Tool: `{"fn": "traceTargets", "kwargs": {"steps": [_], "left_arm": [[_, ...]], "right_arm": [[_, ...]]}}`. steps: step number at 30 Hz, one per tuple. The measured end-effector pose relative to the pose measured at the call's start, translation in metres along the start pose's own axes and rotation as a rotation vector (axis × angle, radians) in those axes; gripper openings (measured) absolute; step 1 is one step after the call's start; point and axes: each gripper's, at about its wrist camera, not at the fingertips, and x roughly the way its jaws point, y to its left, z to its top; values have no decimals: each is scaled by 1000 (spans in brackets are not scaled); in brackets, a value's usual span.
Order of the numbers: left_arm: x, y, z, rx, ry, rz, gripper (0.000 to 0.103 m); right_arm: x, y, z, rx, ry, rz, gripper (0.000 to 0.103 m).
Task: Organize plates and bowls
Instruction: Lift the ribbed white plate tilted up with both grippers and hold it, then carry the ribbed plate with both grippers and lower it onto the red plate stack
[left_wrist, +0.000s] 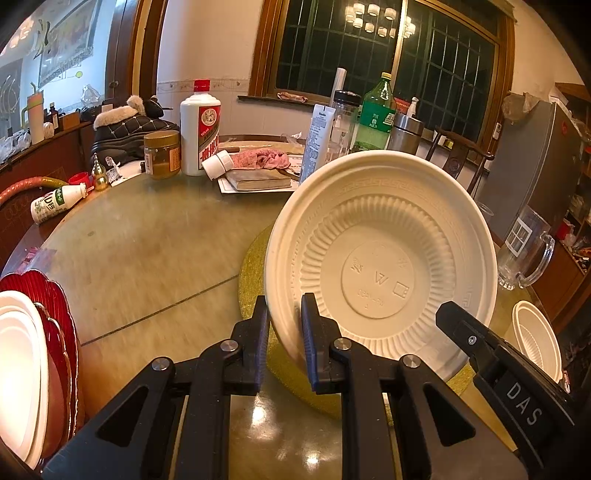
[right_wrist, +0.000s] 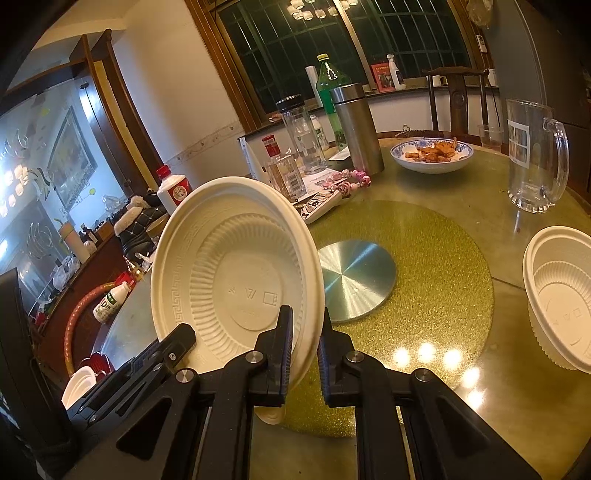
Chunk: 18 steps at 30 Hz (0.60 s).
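Observation:
A white disposable plate (left_wrist: 380, 251) (right_wrist: 236, 273) is held up on edge above the gold glitter mat (left_wrist: 255, 258) (right_wrist: 436, 258). My left gripper (left_wrist: 286, 306) is shut on its lower left rim. My right gripper (right_wrist: 306, 317) is shut on the opposite rim and shows in the left wrist view as a black finger (left_wrist: 454, 321) against the plate's lower right. The left gripper (right_wrist: 184, 332) also appears at the plate's lower left in the right wrist view. A white ribbed bowl (left_wrist: 539, 339) (right_wrist: 561, 295) sits on the table to the right. White plates (left_wrist: 18, 369) rest on red plates (left_wrist: 61, 325) at the left.
A metal disc (right_wrist: 354, 280) lies at the mat's centre. A glass pitcher (left_wrist: 524, 251) (right_wrist: 535, 155), a blue-rimmed dish of food (right_wrist: 432, 155), a steel flask (right_wrist: 358, 129), bottles (left_wrist: 199, 129), a jar (left_wrist: 161, 153) and a book (left_wrist: 258, 181) crowd the table's far side.

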Motion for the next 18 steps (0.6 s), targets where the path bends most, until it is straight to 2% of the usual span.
{"fn": "traceTargets", "kwargs": {"steps": [18], "left_arm": [[-5,-5,-1,11,-13,30,16]], "right_arm": [[-6,-1,4,11,-12,25,11]]}}
